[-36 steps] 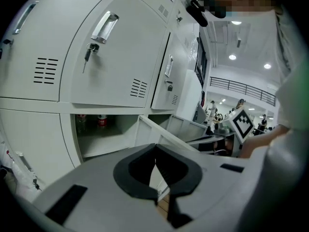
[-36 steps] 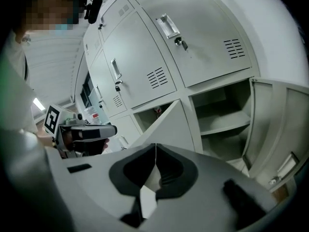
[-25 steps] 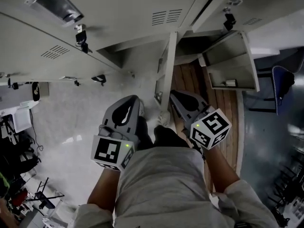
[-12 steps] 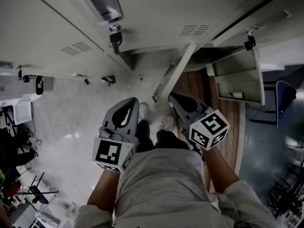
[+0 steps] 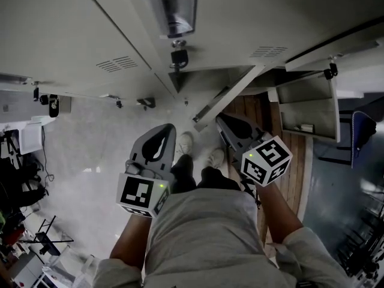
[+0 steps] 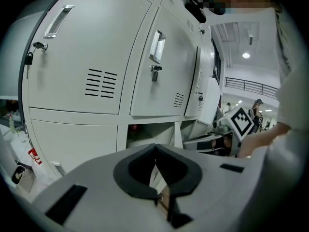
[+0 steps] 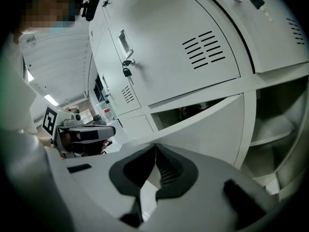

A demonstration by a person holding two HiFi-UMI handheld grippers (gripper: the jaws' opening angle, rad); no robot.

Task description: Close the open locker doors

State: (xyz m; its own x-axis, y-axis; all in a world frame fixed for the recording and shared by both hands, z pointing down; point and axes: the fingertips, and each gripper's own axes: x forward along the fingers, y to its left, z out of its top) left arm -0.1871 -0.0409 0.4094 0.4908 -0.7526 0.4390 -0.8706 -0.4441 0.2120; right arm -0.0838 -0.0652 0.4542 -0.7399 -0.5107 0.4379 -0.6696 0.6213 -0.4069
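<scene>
Lowest in the head view, our left gripper [image 5: 166, 128] and right gripper [image 5: 223, 119] each have their fingers pressed together, with nothing between them. Just above the right gripper's tip, at frame centre, a half-open locker door [image 5: 231, 96] shows edge-on, its long edge slanting toward the upper right. We judge the right gripper nearer to it. Farther off, at the right edge, a second open door [image 5: 309, 104] hangs wide.

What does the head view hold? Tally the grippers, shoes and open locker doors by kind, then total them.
Grippers: 2 (left gripper, right gripper)
Shoes: 2
Open locker doors: 2
Total: 6
</scene>
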